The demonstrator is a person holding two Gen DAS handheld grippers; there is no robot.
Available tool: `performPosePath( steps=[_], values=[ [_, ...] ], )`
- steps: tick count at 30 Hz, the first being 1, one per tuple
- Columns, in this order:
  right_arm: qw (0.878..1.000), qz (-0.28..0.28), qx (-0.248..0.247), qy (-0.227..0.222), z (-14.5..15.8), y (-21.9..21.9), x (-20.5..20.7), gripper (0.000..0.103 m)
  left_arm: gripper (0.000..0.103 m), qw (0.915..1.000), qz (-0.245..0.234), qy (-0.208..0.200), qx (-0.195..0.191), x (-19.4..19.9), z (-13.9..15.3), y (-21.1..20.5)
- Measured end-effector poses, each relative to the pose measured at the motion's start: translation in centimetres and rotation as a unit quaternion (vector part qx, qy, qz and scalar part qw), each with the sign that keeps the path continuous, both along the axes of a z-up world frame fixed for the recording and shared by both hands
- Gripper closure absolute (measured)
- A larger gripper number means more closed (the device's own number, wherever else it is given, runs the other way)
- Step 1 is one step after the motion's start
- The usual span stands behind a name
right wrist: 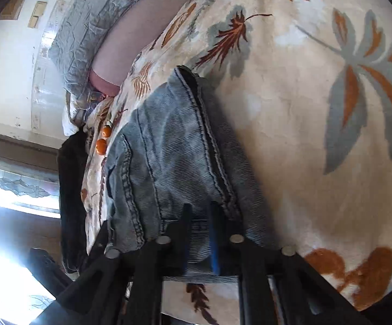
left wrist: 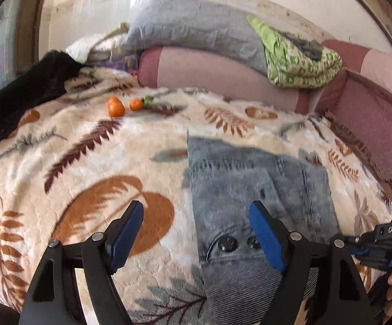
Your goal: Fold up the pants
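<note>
Item: jeans, light blue denim, lying partly folded on the blanket of a bed, buttons facing up near the bed's front edge.

Left tongs: released, jaws spread wide, held above the jeans at the buttoned end; nothing is gripped between them.

Right tongs: clenched on the jeans, a layer of denim being pinched between the blue pads at the stitched seam side.

Step in hand, as judged: a fold is being made, the gripped edge to be carried over the rest of the jeans. It is best done with the pinch kept firm on all layers, the edge lifted only enough to clear the cloth below, and laid down square to the seams. The left tongs may be set on the flat part so that the pile is not dragged across the fleece.

Surface: a cream blanket printed with brown, orange and grey leaves; soft, likely to bunch if pulled.

Also present: two oranges well apart from the jeans; a dark garment at the bed's left; pink bolsters, a grey pillow and a green quilt along a pale wall.
</note>
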State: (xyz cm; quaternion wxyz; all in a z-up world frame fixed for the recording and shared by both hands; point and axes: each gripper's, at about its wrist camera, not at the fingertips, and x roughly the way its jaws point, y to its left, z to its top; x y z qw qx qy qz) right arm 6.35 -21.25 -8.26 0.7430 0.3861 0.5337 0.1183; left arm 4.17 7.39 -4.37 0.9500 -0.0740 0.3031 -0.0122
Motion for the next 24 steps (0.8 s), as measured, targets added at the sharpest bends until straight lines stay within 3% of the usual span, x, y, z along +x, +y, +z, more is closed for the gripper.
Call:
performPosePath(
  steps=[2, 3, 5, 7, 9, 13, 14, 16, 18, 19, 24],
  values=[
    [1.000, 0.004, 0.001, 0.003, -0.2, 0.0, 0.2, 0.093, 0.022, 0.9999, -0.011, -0.013, 0.000, -0.1, 0.7, -0.5],
    [1.000, 0.007, -0.006, 0.005, -0.1, 0.1, 0.3, 0.093, 0.022, 0.9996, -0.026, 0.011, 0.010, 0.5, 0.1, -1.2],
    [0.999, 0.022, -0.028, 0.013, 0.6, 0.5, 0.8, 0.093, 0.022, 0.9910, -0.062, 0.108, 0.049, 2.2, -3.2, -3.3],
    [0.998, 0.033, -0.054, 0.022, 2.3, 1.0, 1.5, 0.088, 0.022, 0.9941, -0.049, 0.091, 0.032, 1.8, -3.2, -2.9],
    [0.996, 0.047, -0.077, -0.008, 4.7, 1.8, 2.9, 0.082, 0.022, 0.9932, -0.057, 0.097, 0.029, 2.1, -3.0, -2.7],
    [0.990, 0.088, -0.078, -0.075, 8.4, 4.3, 7.2, 0.036, 0.022, 0.9929, -0.058, 0.100, 0.029, 2.0, -3.3, -2.7],
    [0.988, 0.097, -0.083, -0.087, 8.6, 4.9, 8.6, 0.033, 0.022, 0.9929, -0.059, 0.095, 0.039, 1.9, -3.2, -2.9],
    [0.987, 0.100, -0.106, -0.066, 6.8, 5.0, 11.1, 0.033, 0.022, 0.9929, -0.060, 0.091, 0.048, 1.7, -3.2, -3.2],
    [0.985, 0.096, -0.144, 0.014, 2.4, 4.3, 12.4, 0.033, 0.022, 0.9929, -0.063, 0.092, 0.042, 1.8, -3.2, -3.1],
    [0.983, 0.101, -0.144, 0.044, 0.4, 4.0, 12.5, 0.039, 0.022, 0.9928, -0.061, 0.096, 0.038, 1.8, -3.2, -3.1],
    [0.966, 0.148, -0.210, -0.004, 6.3, 7.3, 13.4, 0.041, 0.022, 0.9927, -0.056, 0.106, 0.014, 2.0, -3.3, -2.6]
  ],
)
